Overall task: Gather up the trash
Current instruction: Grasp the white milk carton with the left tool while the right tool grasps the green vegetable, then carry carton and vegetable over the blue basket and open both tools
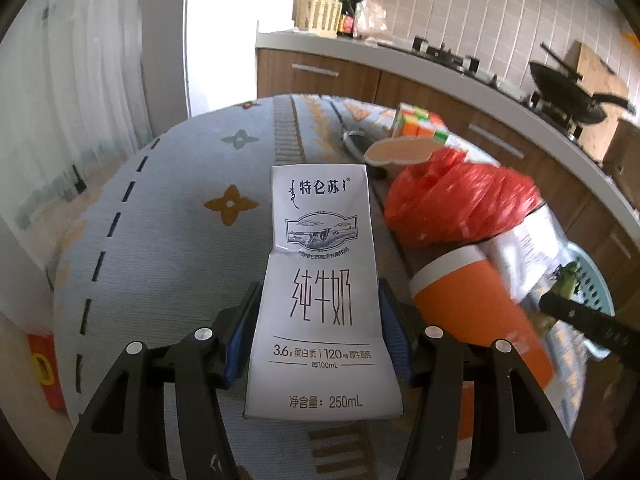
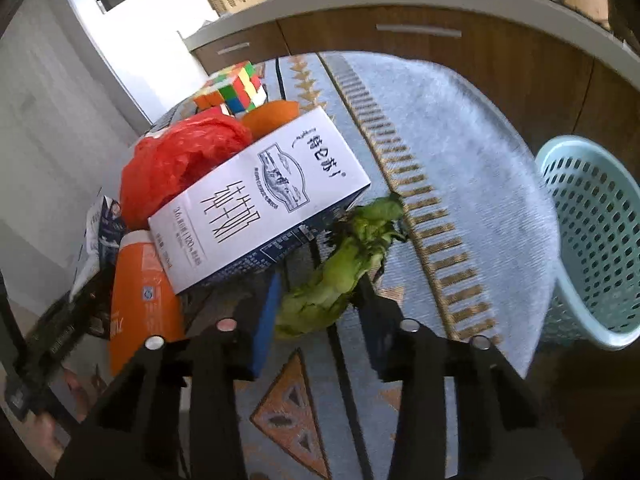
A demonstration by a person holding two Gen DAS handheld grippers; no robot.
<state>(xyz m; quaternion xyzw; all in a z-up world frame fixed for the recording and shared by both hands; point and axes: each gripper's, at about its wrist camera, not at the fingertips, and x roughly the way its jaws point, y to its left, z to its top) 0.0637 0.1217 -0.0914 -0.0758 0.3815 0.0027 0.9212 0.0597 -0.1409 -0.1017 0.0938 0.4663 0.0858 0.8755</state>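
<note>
The left hand-held gripper [image 1: 320, 332] is clamping a white milk carton [image 1: 320, 288] by its two sides, the blue pads pressing in against the creased card, and the carton is sticking out forward between the fingers above the patterned surface [image 1: 168, 240]. Just to the right of this gripper an orange cup [image 1: 476, 312] is lying, with a crumpled red plastic bag [image 1: 460, 204] beyond it and a colour cube [image 1: 420, 124] further ahead.

The right hand-held gripper [image 2: 316, 312] is pinching a limp green vegetable scrap [image 2: 344, 264] at a narrow opening; the scrap is reaching forward from between its fingers. The carton [image 2: 260, 204] is sitting just ahead and to the left of this gripper, and a pale blue perforated basket [image 2: 596, 236] is standing off to its right at the surface's edge.
</note>
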